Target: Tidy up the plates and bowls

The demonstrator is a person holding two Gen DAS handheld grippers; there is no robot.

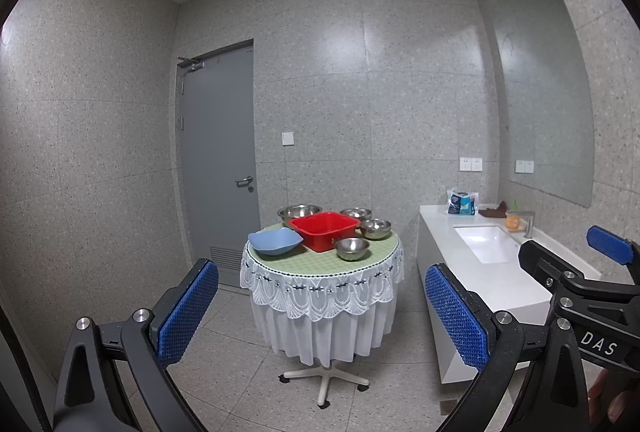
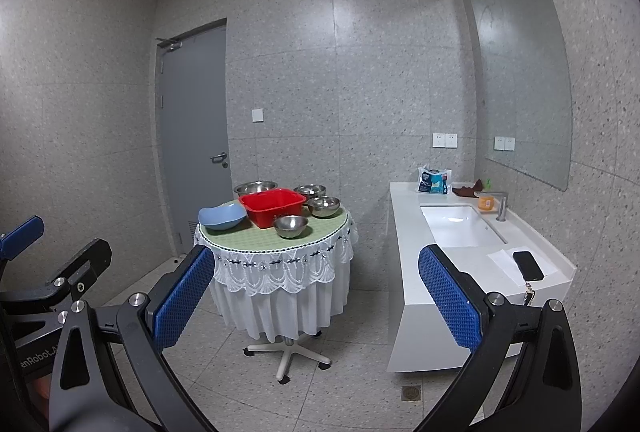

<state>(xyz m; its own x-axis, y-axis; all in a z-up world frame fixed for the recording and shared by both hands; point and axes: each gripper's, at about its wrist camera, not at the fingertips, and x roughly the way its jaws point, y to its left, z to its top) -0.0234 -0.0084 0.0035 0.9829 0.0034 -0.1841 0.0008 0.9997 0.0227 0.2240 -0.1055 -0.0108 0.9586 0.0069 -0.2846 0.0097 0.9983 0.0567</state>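
Left gripper (image 1: 322, 308) and right gripper (image 2: 316, 296), lettered "DAS", are hanging released and empty, well apart from the far round table (image 1: 384, 248) bearing a red basin (image 1: 323, 229).

Grey speckled tile walls (image 1: 120, 136), grey door (image 1: 218, 152), white sink counter (image 2: 472, 272), wall mirror (image 2: 524, 80), speckled floor (image 2: 352, 384).

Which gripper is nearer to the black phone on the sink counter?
Right. The right gripper hangs in the air just left of the phone; the left gripper is further left, with the right gripper between it and the counter.
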